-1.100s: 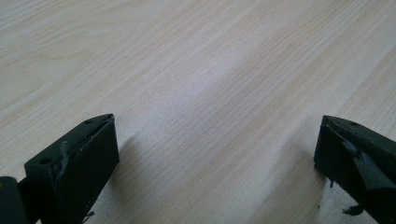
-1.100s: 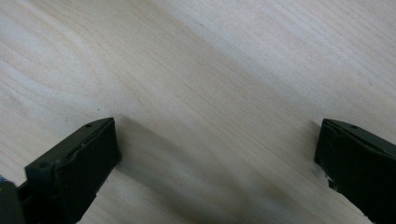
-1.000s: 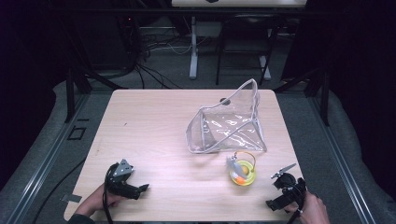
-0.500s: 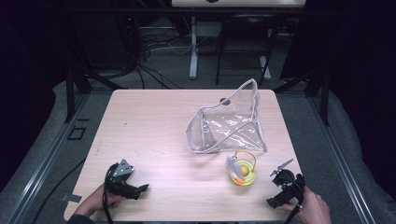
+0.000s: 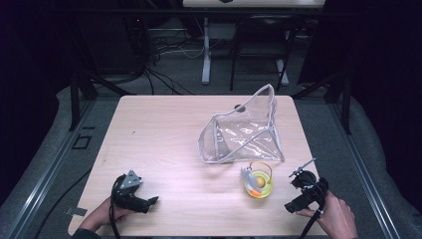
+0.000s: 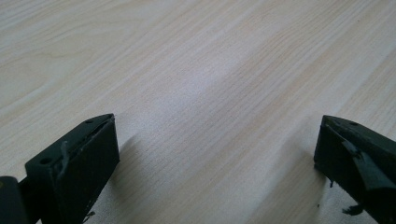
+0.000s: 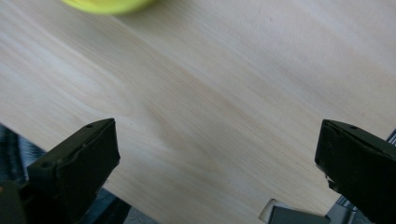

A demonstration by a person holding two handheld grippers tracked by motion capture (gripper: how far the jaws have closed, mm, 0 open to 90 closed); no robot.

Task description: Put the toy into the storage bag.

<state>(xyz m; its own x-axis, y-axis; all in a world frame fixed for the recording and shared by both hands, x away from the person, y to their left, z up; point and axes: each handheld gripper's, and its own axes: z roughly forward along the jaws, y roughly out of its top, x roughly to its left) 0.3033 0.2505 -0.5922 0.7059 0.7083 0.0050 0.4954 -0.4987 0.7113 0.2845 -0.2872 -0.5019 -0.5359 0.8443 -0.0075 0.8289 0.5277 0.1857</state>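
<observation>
High view: table carries a clear pouch standing mouth-up right of centre, probably propped so it can be loaded; a small yellow toy lies just in front of it, near the right edge.
High view, grippers: left gripper rests low at the near left, well apart from both things; right gripper sits near the toy, not touching, angled toward it, likely the one to pick.
Left gripper view: jaws spread wide over bare wood, nothing between them; parked, by the look.
Right gripper view: jaws spread wide, empty; toy is a yellow blur at the top edge, ahead and off to one side, so the approach needs re-aiming.
</observation>
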